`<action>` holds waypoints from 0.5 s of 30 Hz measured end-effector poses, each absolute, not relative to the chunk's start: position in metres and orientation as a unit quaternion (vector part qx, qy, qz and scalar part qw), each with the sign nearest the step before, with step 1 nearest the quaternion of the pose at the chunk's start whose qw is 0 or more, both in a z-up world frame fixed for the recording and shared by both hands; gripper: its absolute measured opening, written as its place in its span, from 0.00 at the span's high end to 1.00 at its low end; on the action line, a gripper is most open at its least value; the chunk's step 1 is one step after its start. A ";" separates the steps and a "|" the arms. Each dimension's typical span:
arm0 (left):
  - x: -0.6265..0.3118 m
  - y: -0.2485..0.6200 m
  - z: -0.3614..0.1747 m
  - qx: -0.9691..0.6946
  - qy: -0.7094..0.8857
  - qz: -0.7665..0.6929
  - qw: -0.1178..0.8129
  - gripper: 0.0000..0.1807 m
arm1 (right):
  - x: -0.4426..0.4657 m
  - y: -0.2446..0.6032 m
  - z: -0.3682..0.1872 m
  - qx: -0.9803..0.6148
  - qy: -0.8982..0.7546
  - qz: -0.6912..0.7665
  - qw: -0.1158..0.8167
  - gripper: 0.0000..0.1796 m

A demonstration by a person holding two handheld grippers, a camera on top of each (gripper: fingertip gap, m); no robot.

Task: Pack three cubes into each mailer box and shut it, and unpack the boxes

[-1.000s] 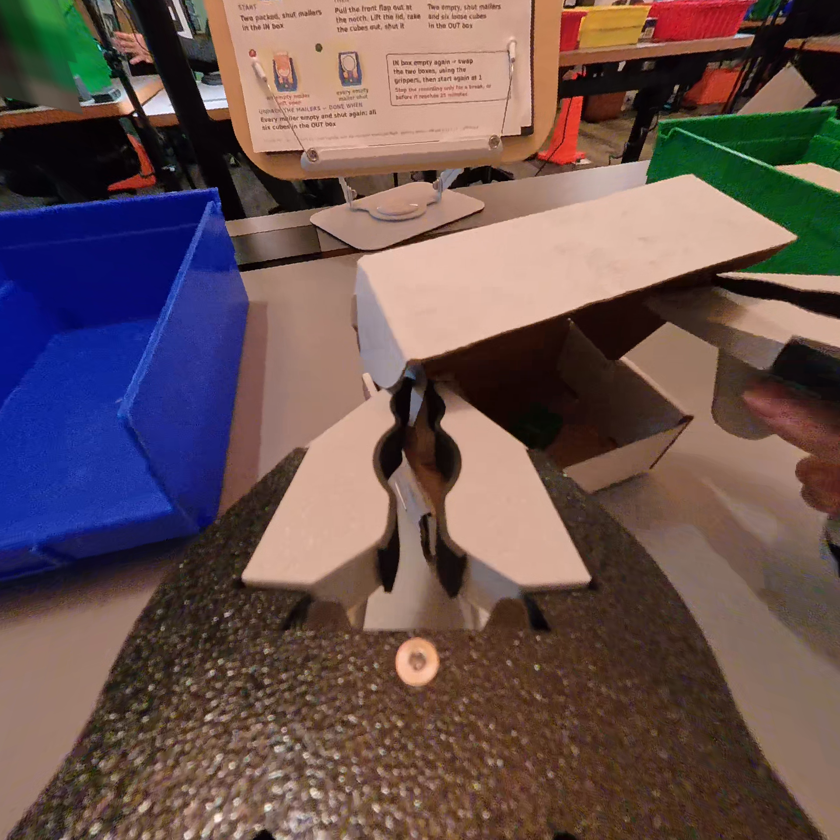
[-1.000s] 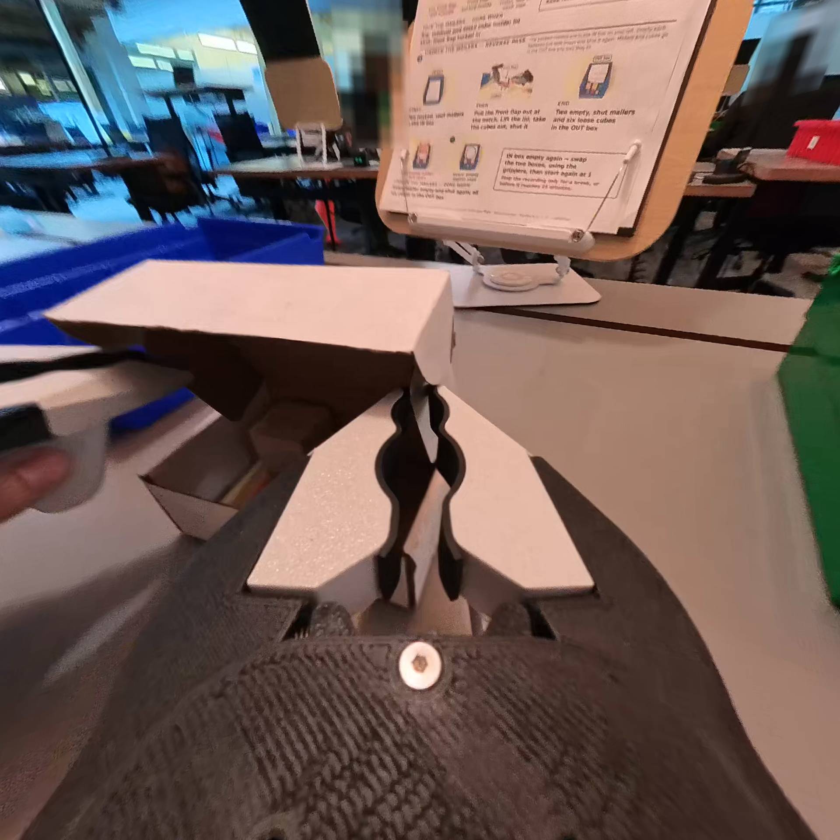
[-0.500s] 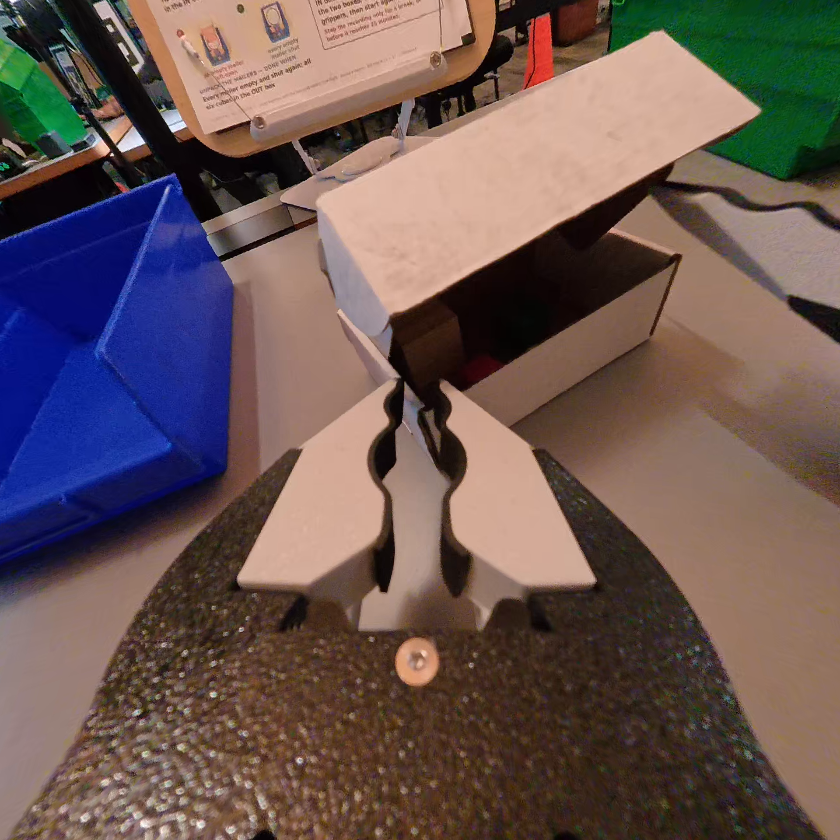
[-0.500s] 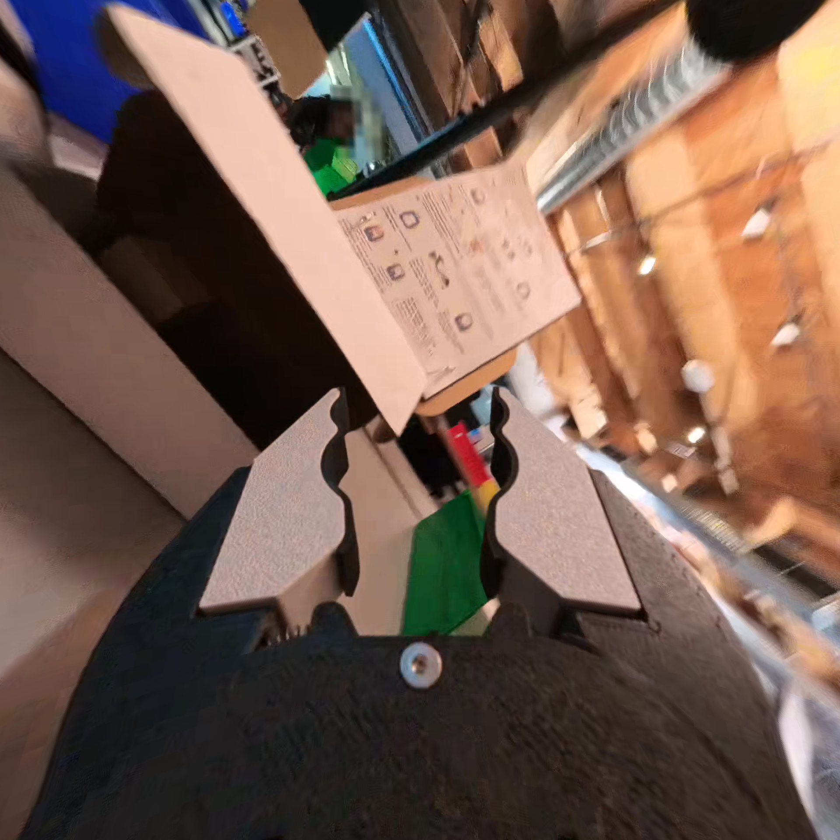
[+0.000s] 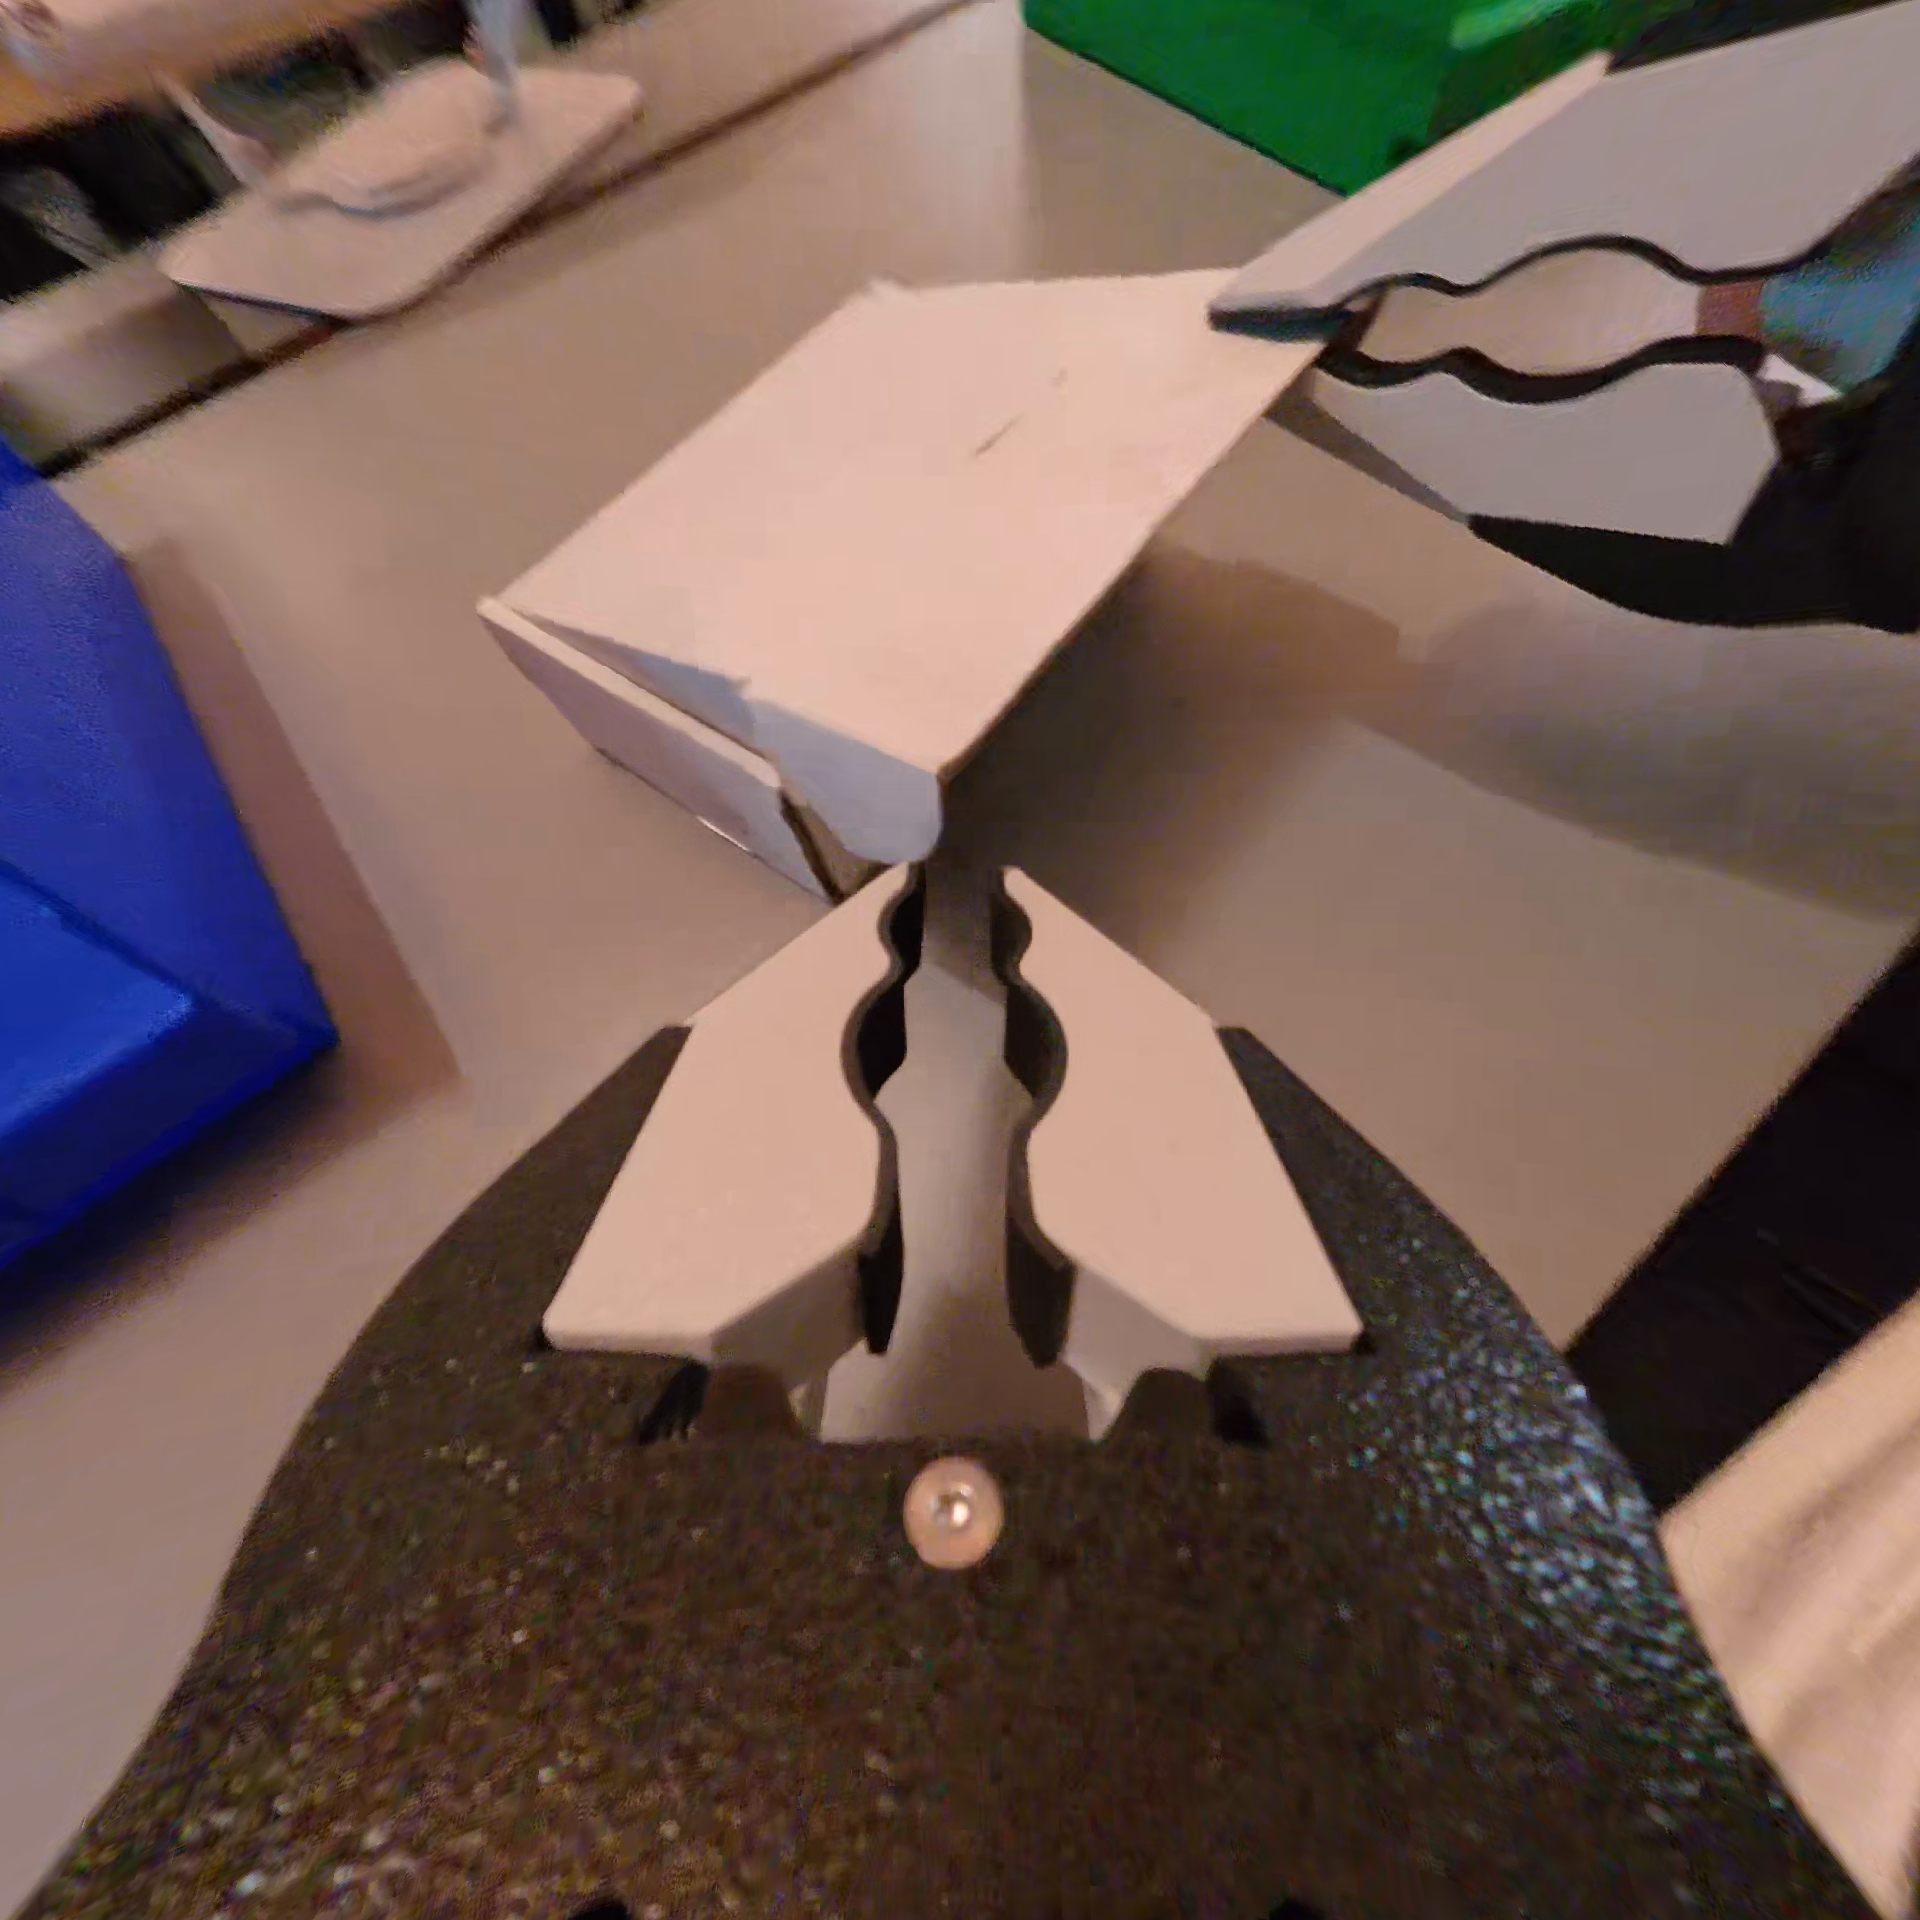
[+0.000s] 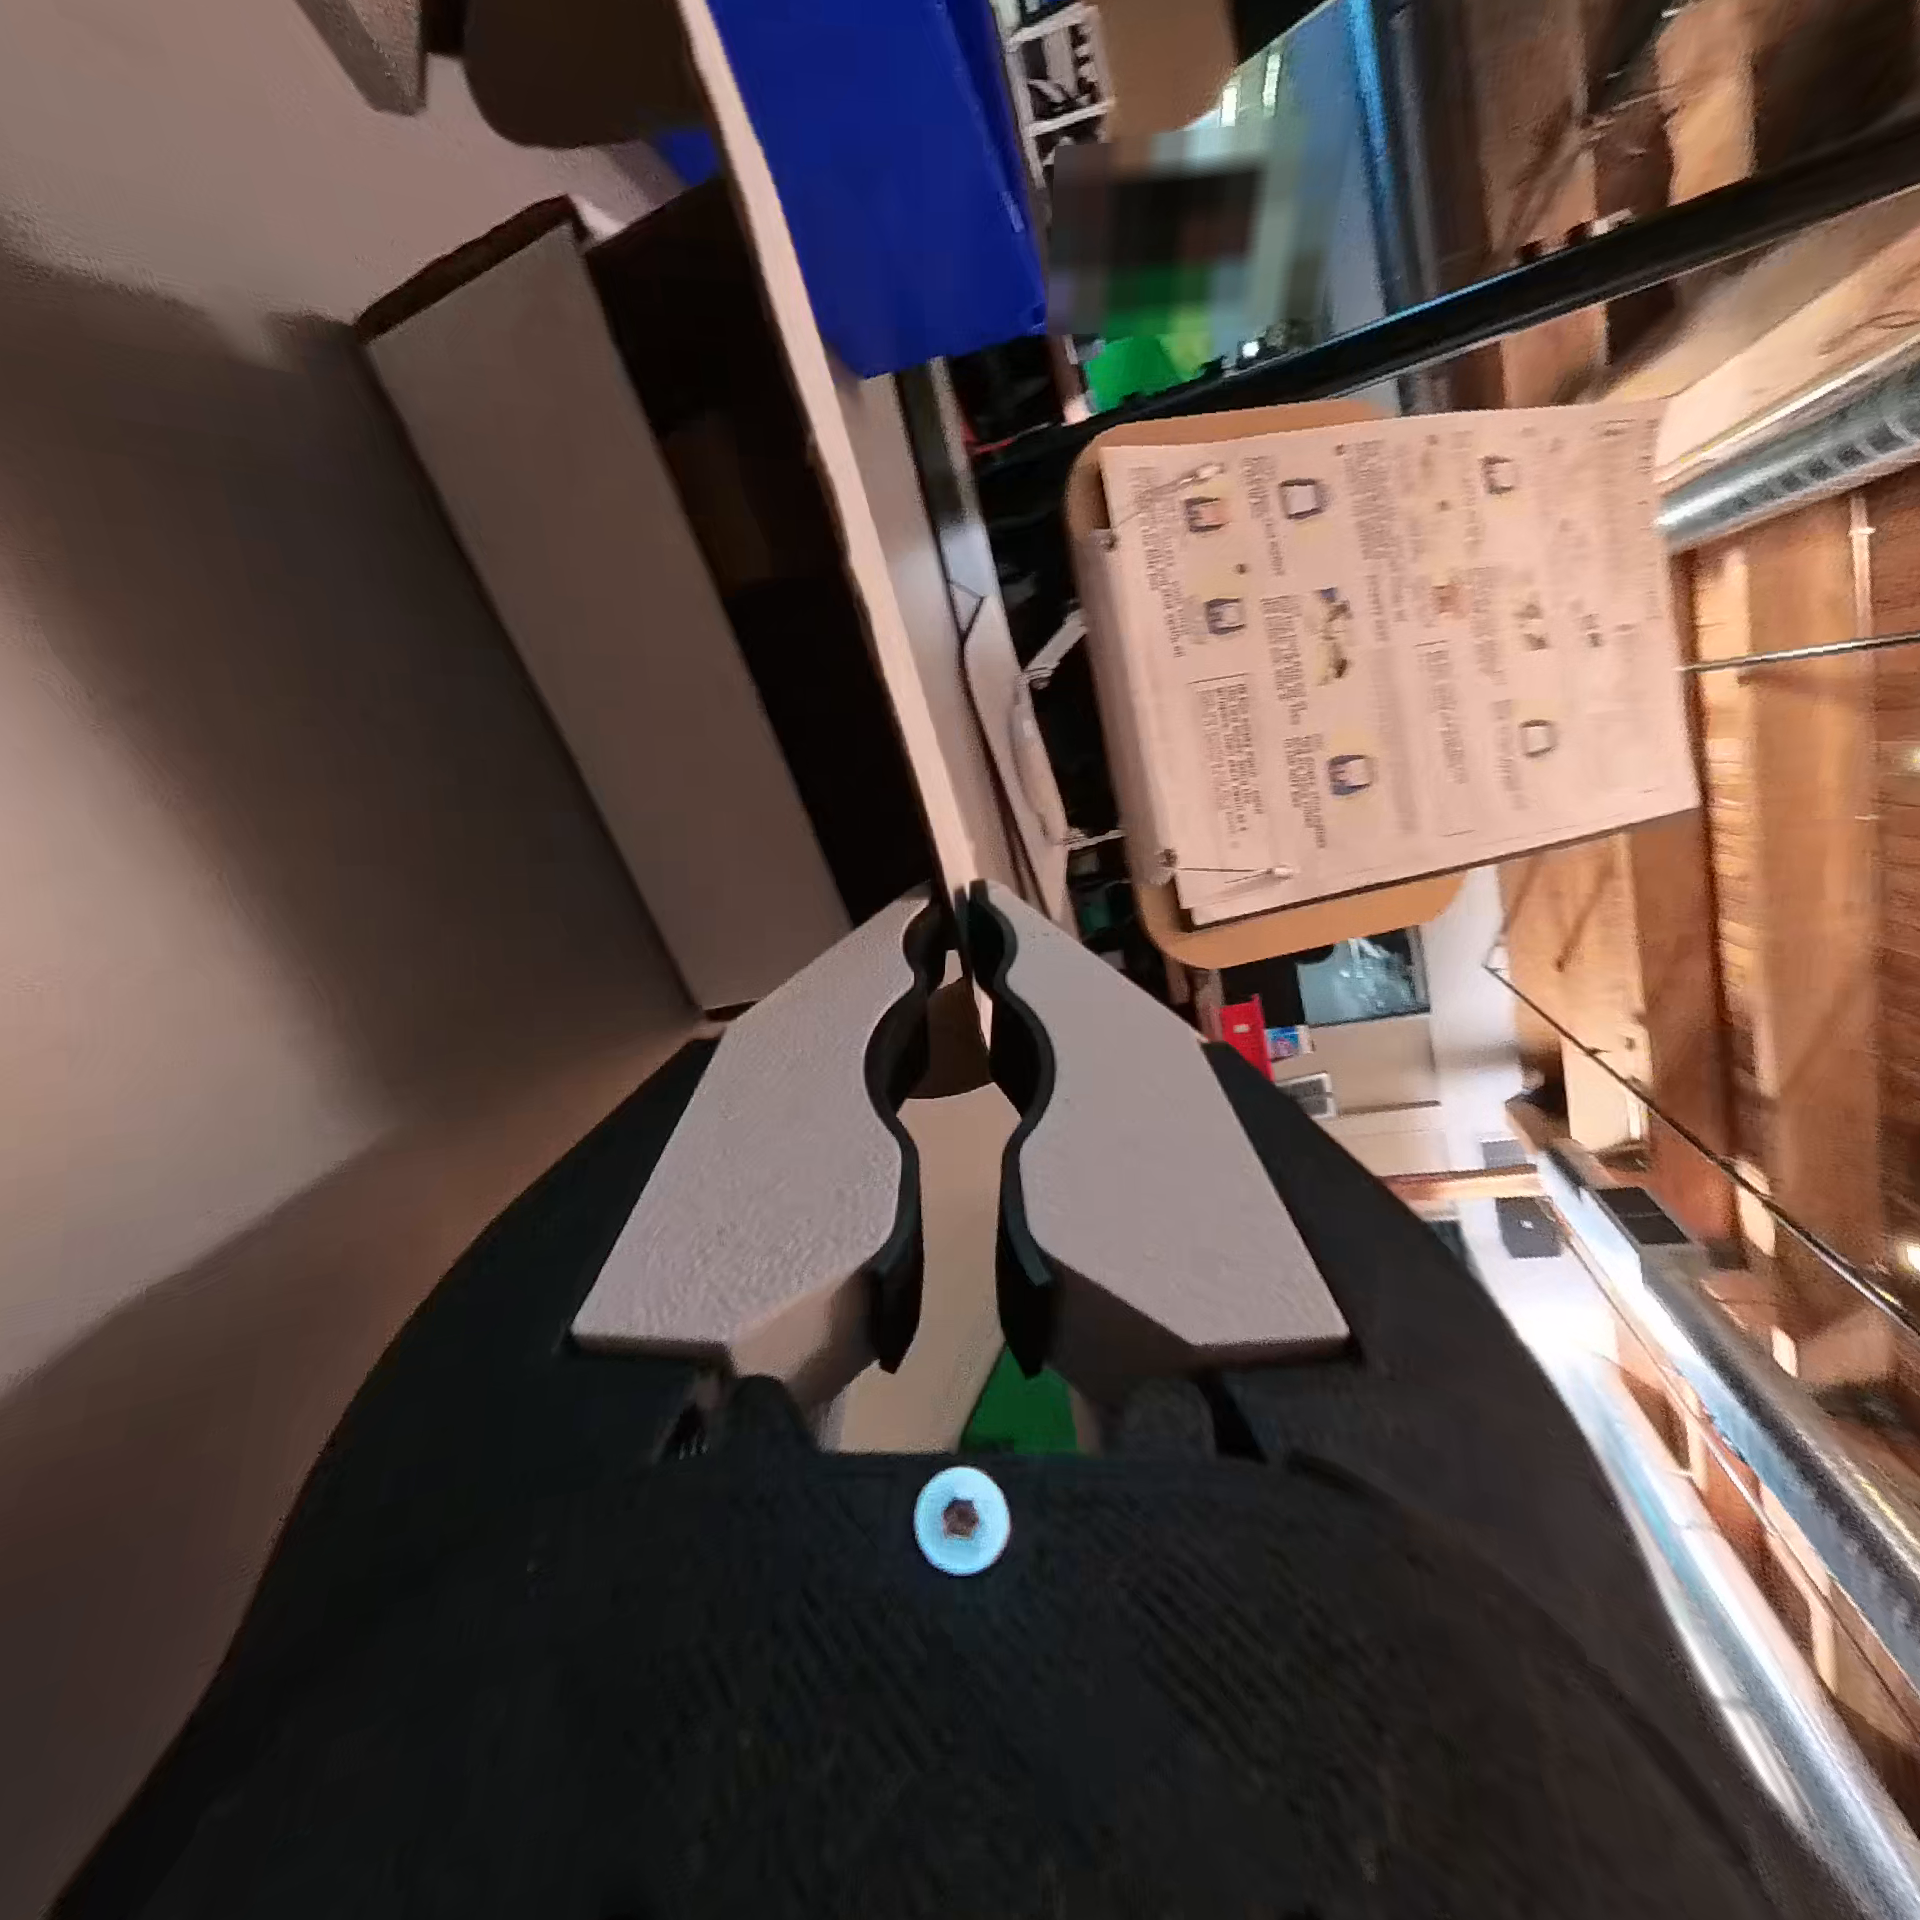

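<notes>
A white mailer box stands on the table with its lid (image 5: 914, 520) lowered but not fully down. My left gripper (image 5: 958, 883) is at the lid's near front corner, fingers almost together on the lid's front flap. My right gripper (image 6: 961, 899) is rolled on its side and shut on the thin edge of the lid (image 6: 821, 499). It also shows in the left wrist view (image 5: 1288, 332), at the lid's far right corner. The box's white wall (image 6: 582, 623) and dark inside show under the lid. No cubes are visible.
A blue bin (image 5: 104, 935) stands left of the box and also shows in the right wrist view (image 6: 914, 187). A green bin (image 5: 1247, 73) is at the back right. An instruction board (image 6: 1382, 675) on a stand (image 5: 416, 208) is behind. The table edge (image 5: 1621, 1247) is near right.
The lid has come down over the box. My right gripper was open around the lid's edge half a second ago and has now closed on it. My left gripper stays on the front corner.
</notes>
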State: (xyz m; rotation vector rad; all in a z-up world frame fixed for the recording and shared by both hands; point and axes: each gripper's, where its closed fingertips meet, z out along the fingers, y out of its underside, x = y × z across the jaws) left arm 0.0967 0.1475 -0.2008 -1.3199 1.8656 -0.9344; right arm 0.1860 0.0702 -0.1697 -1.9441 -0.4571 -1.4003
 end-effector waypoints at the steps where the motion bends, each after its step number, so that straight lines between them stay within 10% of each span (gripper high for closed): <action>1: 0.086 0.138 -0.209 -0.502 0.739 -0.357 0.272 0.95 | 0.185 0.069 -0.176 -0.760 -0.178 -0.523 0.343 0.99; 3: 0.067 0.130 -0.221 -0.513 0.769 -0.335 0.184 0.91 | 0.185 0.069 -0.186 -0.775 -0.171 -0.496 0.352 0.99; 11: 0.103 0.161 -0.210 -0.538 0.688 -0.299 0.385 0.76 | 0.186 0.069 -0.194 -0.793 -0.142 -0.460 0.374 0.96; 15: 0.117 0.162 -0.220 -0.538 0.672 -0.280 0.423 0.92 | 0.186 0.070 -0.197 -0.794 -0.139 -0.457 0.376 0.96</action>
